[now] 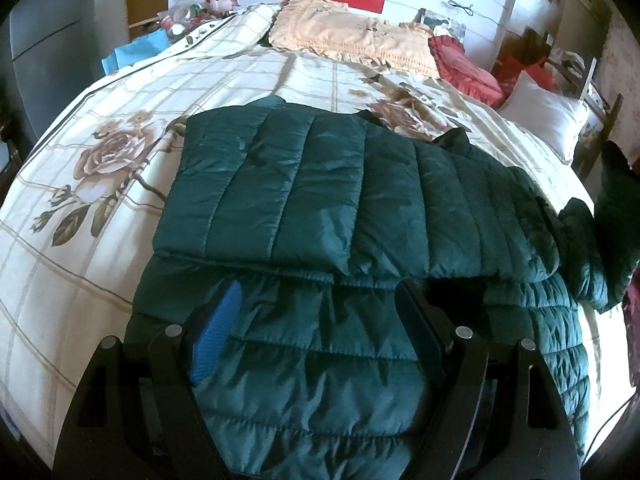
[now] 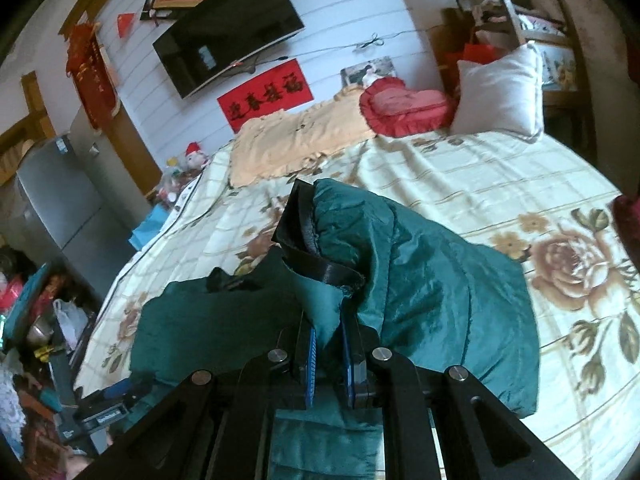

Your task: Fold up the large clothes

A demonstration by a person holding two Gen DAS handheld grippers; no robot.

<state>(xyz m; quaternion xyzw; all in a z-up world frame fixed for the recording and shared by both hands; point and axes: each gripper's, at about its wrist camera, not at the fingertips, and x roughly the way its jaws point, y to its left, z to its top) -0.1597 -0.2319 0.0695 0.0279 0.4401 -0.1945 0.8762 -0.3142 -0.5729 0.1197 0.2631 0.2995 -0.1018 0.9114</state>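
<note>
Jacket (image 1: 320, 200), dark green and quilted, lies folded on the floral bedspread (image 1: 100, 184); left gripper (image 1: 312, 344) hangs over it, jaws spread wide, gripping nothing. Over to the right wrist: same bed, television (image 2: 228, 28) on the wall, right gripper (image 2: 330, 344) clenched on jacket fabric.

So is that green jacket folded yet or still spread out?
Partly folded: the jacket has one layer doubled over another on the bed.
</note>
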